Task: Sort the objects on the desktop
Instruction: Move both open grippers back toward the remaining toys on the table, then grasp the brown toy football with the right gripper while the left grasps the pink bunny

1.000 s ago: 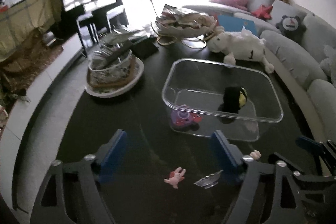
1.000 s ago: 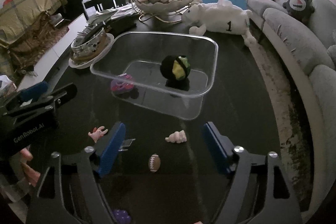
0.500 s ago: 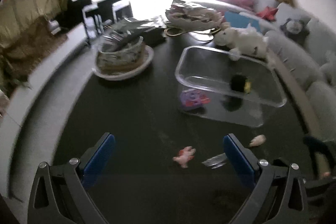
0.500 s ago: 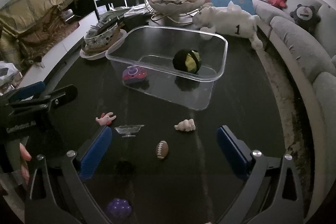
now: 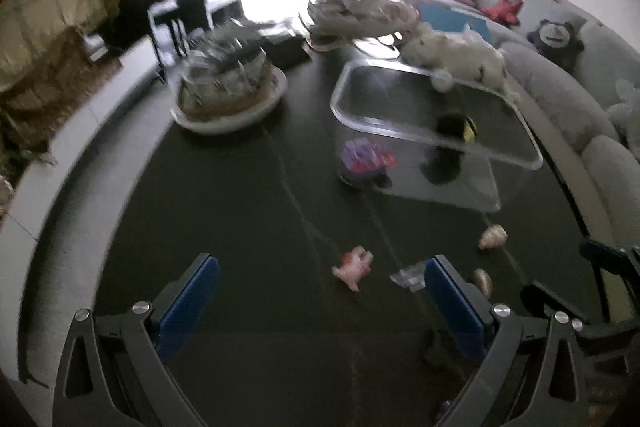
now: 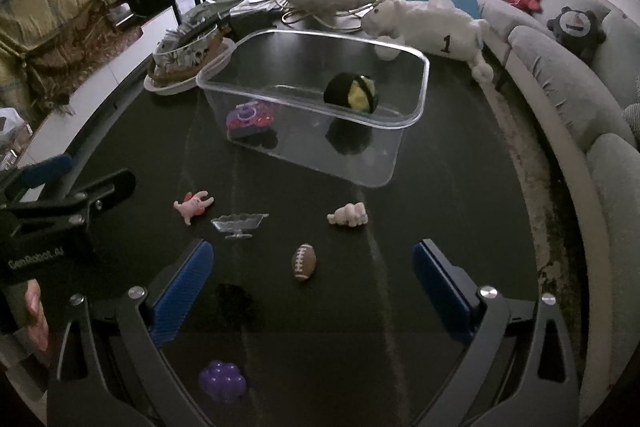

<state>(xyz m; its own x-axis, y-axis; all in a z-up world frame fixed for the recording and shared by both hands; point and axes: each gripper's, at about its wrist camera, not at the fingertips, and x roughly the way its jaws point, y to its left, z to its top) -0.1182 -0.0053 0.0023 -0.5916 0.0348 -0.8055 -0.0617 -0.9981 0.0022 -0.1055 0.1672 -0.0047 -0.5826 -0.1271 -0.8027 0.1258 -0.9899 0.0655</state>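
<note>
Brown football (image 6: 304, 261) lies between the wide-open, empty right gripper (image 6: 312, 283) fingers, near the bin (image 6: 416, 115); it should be centred and gripped across its middle. Left gripper (image 5: 320, 291) is likewise spread, empty.

A brown football (image 6: 304, 261) with white laces, purple grapes (image 6: 222, 380), black-and-yellow ball (image 6: 351, 93).

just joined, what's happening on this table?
A person is sorting small toys into a clear bin. Both tools, left tool and right tool, hang open and hold nothing. A black-and-yellow ball and a purple toy are in the bin. Lying loose on the dark table: pink figure, clear dish, shell, mini football, purple cluster.
</note>
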